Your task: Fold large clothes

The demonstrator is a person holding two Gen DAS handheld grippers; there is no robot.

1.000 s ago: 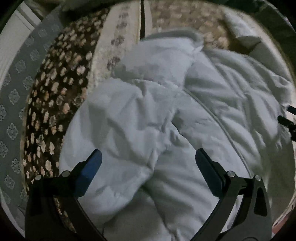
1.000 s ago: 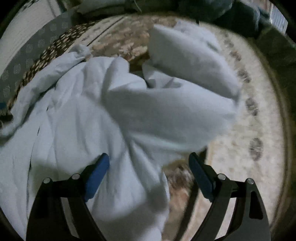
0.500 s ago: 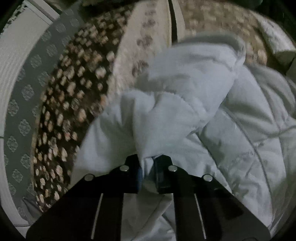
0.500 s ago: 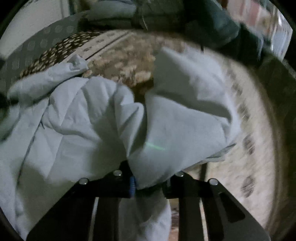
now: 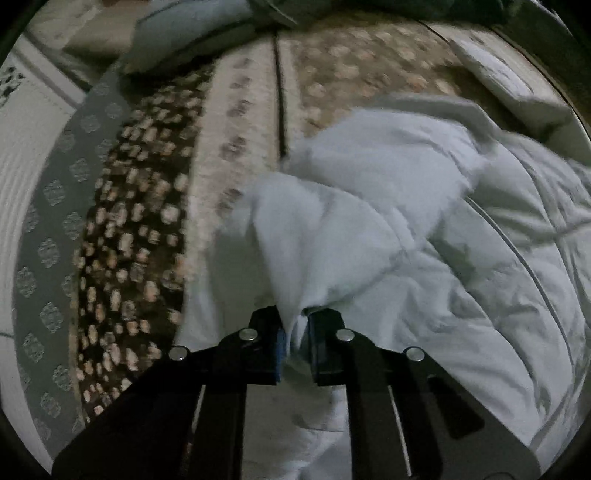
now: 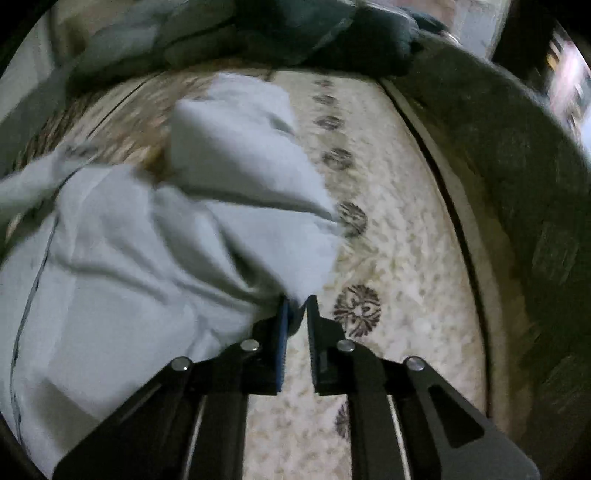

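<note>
A large pale blue-white padded garment (image 5: 388, 177) lies crumpled on a patterned cover (image 5: 240, 110). In the left wrist view my left gripper (image 5: 295, 317) pinches a raised fold at the garment's left edge; its jaws are opening very slightly, with cloth still pressed between them. Seen from the right wrist, the same garment (image 6: 147, 258) spreads to the left. My right gripper (image 6: 295, 302) holds its right-hand corner above the cream cover (image 6: 399, 258), its jaws closing on the cloth. A sleeve-like flap (image 6: 236, 140) sticks up behind.
A grey patterned border (image 5: 48, 229) and a white edge run along the left. A pale pillow (image 5: 177, 33) and dark heaped clothes (image 6: 332, 33) lie at the back. A dark bulky cover (image 6: 517, 184) lines the right side. A white folded item (image 5: 509, 85) sits far right.
Both grippers stood wide open over the garment a second ago. Each has since closed on a fold of it and lifted, the right one pulling its corner out to the right.
</note>
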